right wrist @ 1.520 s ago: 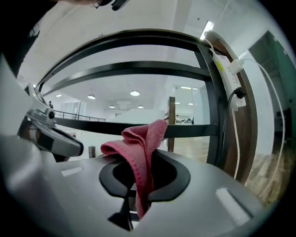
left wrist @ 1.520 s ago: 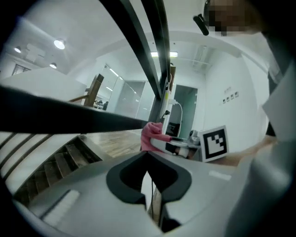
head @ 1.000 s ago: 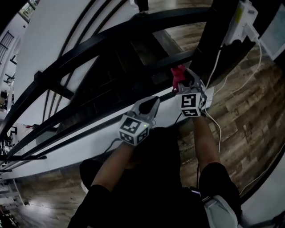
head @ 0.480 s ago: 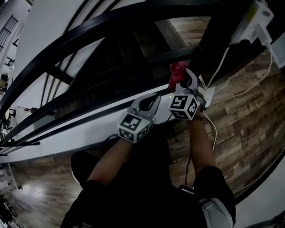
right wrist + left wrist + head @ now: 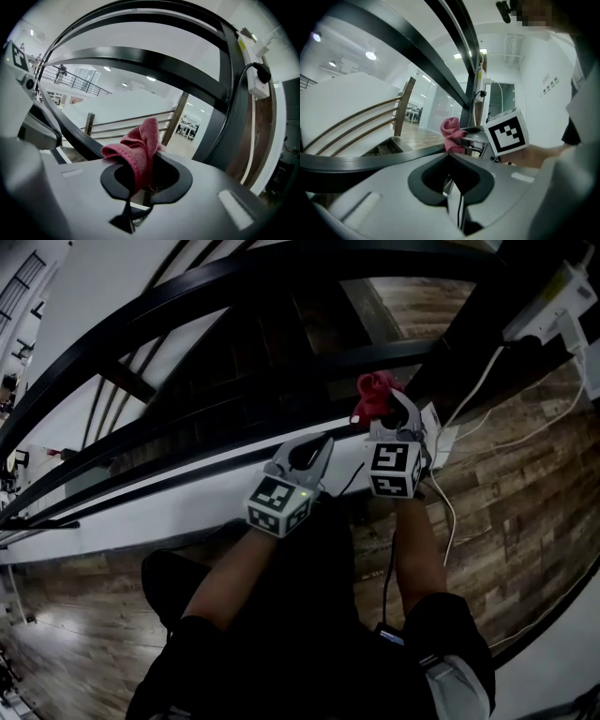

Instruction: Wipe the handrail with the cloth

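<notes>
A red cloth (image 5: 375, 395) is bunched in my right gripper (image 5: 382, 409), which is shut on it; the cloth (image 5: 137, 150) sticks up out of the closed jaws in the right gripper view. It sits close to a black handrail bar (image 5: 309, 362) beside a dark post (image 5: 450, 343). My left gripper (image 5: 314, 448) is to the left, shut with nothing in it, just short of a lower black rail (image 5: 159, 486). The left gripper view shows the cloth (image 5: 452, 133) and the right gripper's marker cube (image 5: 506, 133) ahead.
Several black railing bars (image 5: 141, 315) curve across the view above a stairwell. A white power strip (image 5: 553, 306) hangs on the post with white cables (image 5: 469, 427) running down over the wooden floor (image 5: 525, 512). A white ledge (image 5: 187, 512) runs under the rails.
The right gripper with the cloth has shifted slightly left along the rail and the head view has moved; the left gripper has stayed close beside it.
</notes>
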Available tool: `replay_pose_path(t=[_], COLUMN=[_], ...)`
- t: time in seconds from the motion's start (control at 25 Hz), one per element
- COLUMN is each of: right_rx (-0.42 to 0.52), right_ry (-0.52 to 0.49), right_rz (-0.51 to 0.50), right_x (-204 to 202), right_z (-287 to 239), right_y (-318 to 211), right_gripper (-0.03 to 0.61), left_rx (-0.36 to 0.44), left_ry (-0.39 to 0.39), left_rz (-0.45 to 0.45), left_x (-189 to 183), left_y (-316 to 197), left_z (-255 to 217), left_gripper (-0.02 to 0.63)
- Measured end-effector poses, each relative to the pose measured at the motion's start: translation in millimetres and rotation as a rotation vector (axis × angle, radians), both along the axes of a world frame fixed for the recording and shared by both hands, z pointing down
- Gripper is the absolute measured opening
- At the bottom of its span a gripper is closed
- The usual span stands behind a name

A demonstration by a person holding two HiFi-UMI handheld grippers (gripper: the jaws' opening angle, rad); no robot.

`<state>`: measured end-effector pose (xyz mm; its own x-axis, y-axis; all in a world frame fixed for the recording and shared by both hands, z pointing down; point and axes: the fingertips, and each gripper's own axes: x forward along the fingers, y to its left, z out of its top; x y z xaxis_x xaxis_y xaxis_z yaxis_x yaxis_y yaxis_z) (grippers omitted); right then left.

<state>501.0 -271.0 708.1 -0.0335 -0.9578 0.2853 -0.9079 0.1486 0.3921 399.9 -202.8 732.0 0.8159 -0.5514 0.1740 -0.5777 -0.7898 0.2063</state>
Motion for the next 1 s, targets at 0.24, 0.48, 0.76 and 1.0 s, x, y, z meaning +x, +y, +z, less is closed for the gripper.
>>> replay_pose_path(t=[0.24, 0.48, 0.76, 1.0], right_rx=[-0.053, -0.078, -0.093, -0.114], right_ry=[-0.144, -0.149, -0.164, -0.180], right_rz=[-0.072, -0.146, -0.224, -0.294], right_x=[-29, -66, -103, -130], right_z=[0, 1, 4, 8], right_y=[5, 9, 12, 14], right_gripper=[0.048, 0.048, 0.048, 0.048], left_rx=[0.016, 0.032, 0.048, 0.044], left_ry=[-0.001, 0.001, 0.001, -0.019], left_rz=[-0.036, -0.081, -0.140, -0.169], left_x=[-28, -56, -86, -102], left_y=[0, 0, -3, -6], left_z=[-6, -7, -2, 2], left_gripper=[-0.002, -0.002, -0.002, -0.002])
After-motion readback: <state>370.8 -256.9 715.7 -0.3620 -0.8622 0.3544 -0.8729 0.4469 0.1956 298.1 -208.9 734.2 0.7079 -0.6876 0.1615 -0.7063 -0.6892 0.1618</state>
